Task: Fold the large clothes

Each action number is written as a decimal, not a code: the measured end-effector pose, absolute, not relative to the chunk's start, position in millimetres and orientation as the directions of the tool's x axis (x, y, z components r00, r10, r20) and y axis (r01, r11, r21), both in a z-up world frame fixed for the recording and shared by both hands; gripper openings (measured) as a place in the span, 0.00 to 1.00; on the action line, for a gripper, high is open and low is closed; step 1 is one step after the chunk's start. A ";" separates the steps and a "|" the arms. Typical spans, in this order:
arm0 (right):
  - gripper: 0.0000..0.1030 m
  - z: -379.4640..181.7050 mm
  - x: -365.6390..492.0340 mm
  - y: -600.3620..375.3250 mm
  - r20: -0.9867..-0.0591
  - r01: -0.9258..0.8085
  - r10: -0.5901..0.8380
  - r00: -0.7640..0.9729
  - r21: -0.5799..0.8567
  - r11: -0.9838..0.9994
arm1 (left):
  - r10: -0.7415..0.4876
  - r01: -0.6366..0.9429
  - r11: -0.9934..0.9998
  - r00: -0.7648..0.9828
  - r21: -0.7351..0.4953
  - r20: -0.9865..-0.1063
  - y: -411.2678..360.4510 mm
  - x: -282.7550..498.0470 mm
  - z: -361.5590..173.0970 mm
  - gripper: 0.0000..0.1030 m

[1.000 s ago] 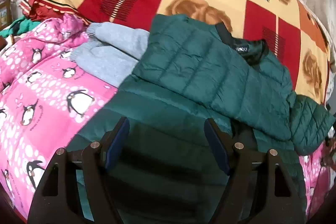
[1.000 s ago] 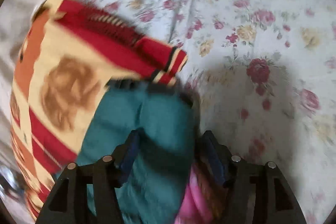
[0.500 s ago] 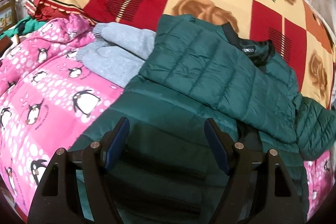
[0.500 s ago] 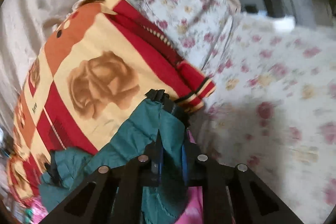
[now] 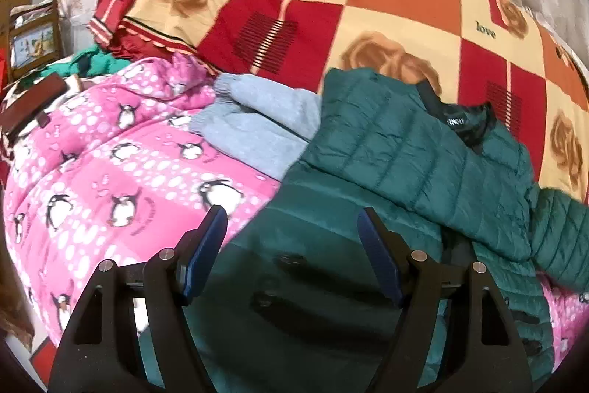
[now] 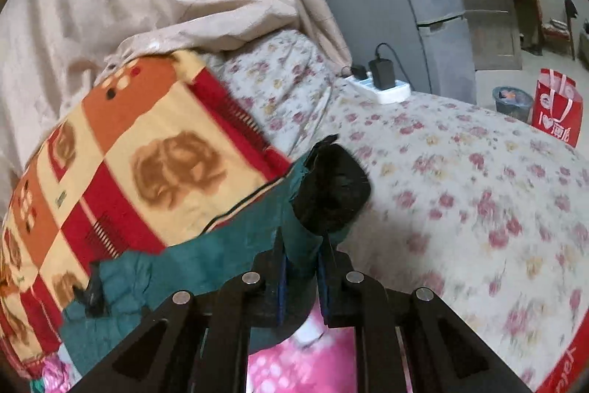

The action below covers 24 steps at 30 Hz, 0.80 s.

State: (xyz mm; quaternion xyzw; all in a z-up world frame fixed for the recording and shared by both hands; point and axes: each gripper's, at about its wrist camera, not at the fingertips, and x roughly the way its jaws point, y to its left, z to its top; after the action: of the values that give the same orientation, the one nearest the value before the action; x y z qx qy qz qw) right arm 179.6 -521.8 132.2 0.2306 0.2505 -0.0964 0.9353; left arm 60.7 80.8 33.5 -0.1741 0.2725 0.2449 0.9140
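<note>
I have my right gripper [image 6: 301, 267] clamped on the black-cuffed sleeve end of the dark green quilted puffer jacket [image 5: 386, 150], which lies on the pink penguin-print quilt [image 5: 110, 172] over the bed, while my left gripper [image 5: 291, 245] hangs wide open and empty above the jacket's hem. I judge this the sleeve-folding step, so next I'd carry the cuff toward nine o'clock across the body. At one o'clock the red-and-orange checked blanket [image 5: 368, 6] reads "love"; the jacket's collar label is illegible.

Black fingers [image 5: 206, 245] — blue pads, silver screws
</note>
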 end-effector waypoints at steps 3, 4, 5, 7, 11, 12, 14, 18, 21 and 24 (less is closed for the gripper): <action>0.12 134.3 180.4 -471.4 -0.510 0.218 -0.012 0.860 0.345 0.913 | 0.298 -0.543 0.795 0.739 -0.272 -0.604 103.9 53.3 32.9 0.72; 0.12 134.7 182.1 -448.6 -0.506 0.180 0.014 0.863 0.333 0.926 | 0.288 -0.547 0.784 0.739 -0.294 -0.609 112.6 50.7 32.7 0.72; 0.12 134.3 185.0 -426.7 -0.505 0.143 0.042 0.862 0.322 0.936 | 0.293 -0.559 0.775 0.732 -0.295 -0.616 117.7 48.9 32.9 0.72; 0.12 132.3 190.6 -385.8 -0.502 0.069 0.096 0.859 0.299 0.952 | 0.301 -0.577 0.762 0.718 -0.294 -0.628 126.2 46.8 31.7 0.72; 0.12 120.9 205.8 -288.2 -0.510 -0.102 0.223 0.831 0.254 0.962 | 0.273 -0.610 0.724 0.681 -0.321 -0.680 148.9 45.3 18.9 0.72; 0.12 114.6 210.2 -264.2 -0.513 -0.136 0.252 0.821 0.253 0.958 | 0.263 -0.622 0.712 0.666 -0.326 -0.698 152.9 45.9 14.3 0.72; 0.12 101.4 216.5 -227.0 -0.517 -0.194 0.308 0.799 0.262 0.945 | 0.260 -0.643 0.693 0.646 -0.327 -0.718 159.8 46.5 8.9 0.72; 0.12 59.0 227.5 -146.1 -0.557 -0.305 0.387 0.735 0.237 0.922 | 0.274 -0.642 0.678 0.672 -0.357 -0.688 168.8 41.3 12.9 0.72; 0.13 30.5 237.4 -118.8 -0.586 -0.334 0.387 0.712 0.202 0.921 | 0.282 -0.649 0.660 0.681 -0.379 -0.676 176.3 38.9 14.9 0.72; 0.14 2.8 247.6 -107.0 -0.650 -0.346 0.381 0.657 0.189 0.919 | 0.285 -0.660 0.641 0.678 -0.391 -0.678 182.8 39.2 13.7 0.72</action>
State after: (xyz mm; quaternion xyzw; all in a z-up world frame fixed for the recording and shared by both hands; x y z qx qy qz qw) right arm 247.6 -107.0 2.8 0.0242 0.3626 0.1998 0.9100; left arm 39.2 182.8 13.7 -0.3217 0.2919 0.2755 0.8576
